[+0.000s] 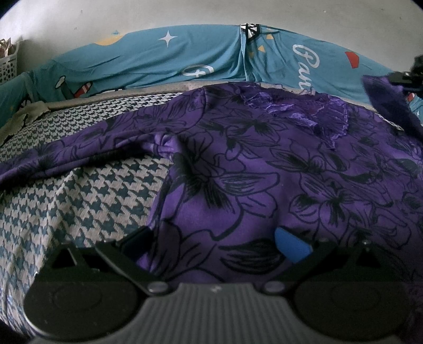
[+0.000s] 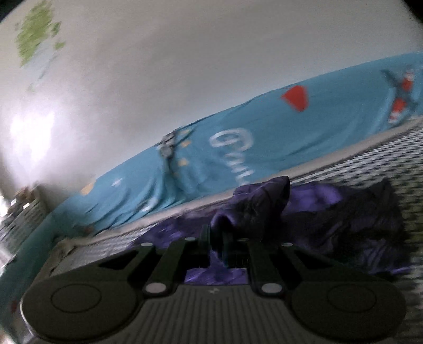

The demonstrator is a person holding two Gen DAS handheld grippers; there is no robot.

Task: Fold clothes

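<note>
A purple garment printed with black flower outlines (image 1: 264, 169) lies spread across a bed covered in blue-and-white houndstooth cloth (image 1: 87, 195), one sleeve reaching off to the left and a ruffled neckline toward the far edge. The left gripper (image 1: 211, 243) sits low over the near hem with its jaws wide apart, the fabric lying between its blue-padded fingers (image 1: 290, 246) but not pinched. The right gripper (image 2: 216, 243) has its jaws drawn together on a bunched fold of the same purple cloth, lifted clear of the bed (that view is blurred, so which part it holds cannot be told). By the look of it, a side of the garment is being carried over; the next move calls for laying that fold flat and square. A teal cartoon-print sheet (image 1: 185, 55) hangs along a pale wall (image 1: 132, 16); a white perforated plastic basket (image 1: 8, 63) stands at the left.
</note>
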